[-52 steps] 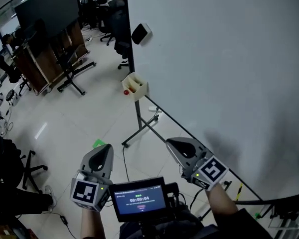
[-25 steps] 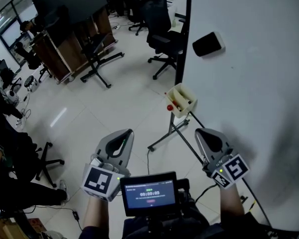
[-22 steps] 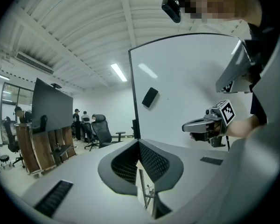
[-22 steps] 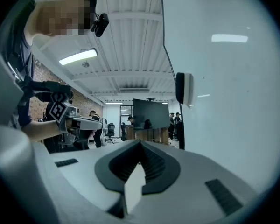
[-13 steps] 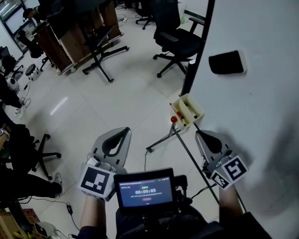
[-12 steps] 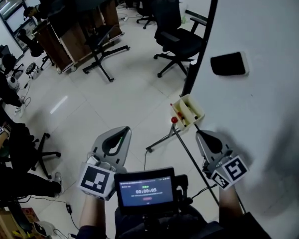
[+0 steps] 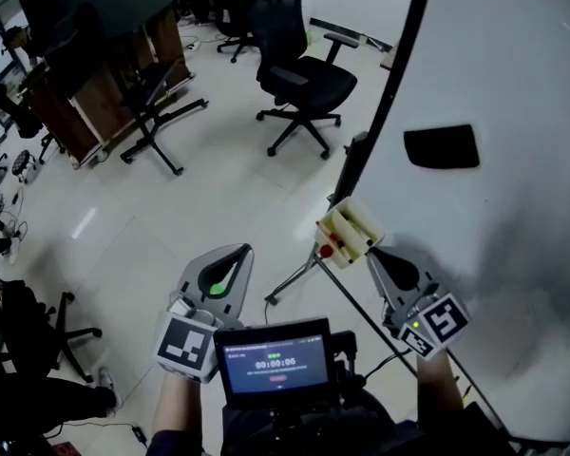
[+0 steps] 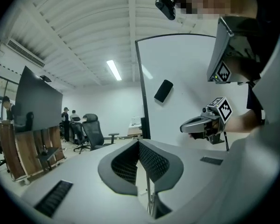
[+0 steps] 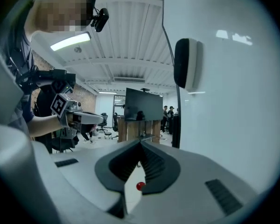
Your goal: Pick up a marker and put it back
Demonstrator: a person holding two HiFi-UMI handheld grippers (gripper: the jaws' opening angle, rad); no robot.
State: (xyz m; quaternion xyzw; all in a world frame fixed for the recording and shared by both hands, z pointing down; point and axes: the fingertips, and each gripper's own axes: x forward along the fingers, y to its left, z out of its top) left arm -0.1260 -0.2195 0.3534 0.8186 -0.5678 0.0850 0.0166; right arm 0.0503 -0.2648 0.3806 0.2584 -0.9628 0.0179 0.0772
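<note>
A cream marker holder [image 7: 350, 233] hangs at the lower left edge of the whiteboard [image 7: 513, 74]; a red-capped marker [image 7: 326, 252] sticks out of it. My right gripper [image 7: 376, 255] is shut and empty, its tip just right of the holder. In the right gripper view the red cap [image 9: 140, 186] and the cream holder [image 9: 131, 196] show below the shut right gripper [image 9: 140, 144]. My left gripper [image 7: 232, 252] is out over the floor, left of the holder. In the left gripper view the left gripper [image 8: 139, 143] is shut with nothing held.
A black eraser [image 7: 442, 146] sticks to the whiteboard above the holder. The board's stand legs [image 7: 290, 278] spread over the floor. A black office chair [image 7: 302, 76] and a dark screen on a wheeled stand [image 7: 95, 8] lie beyond. A small display [image 7: 274, 361] sits between my hands.
Both grippers have moved along the whiteboard towards its left edge. The marker holder now lies right by the right gripper's tip. Both grippers stay shut.
</note>
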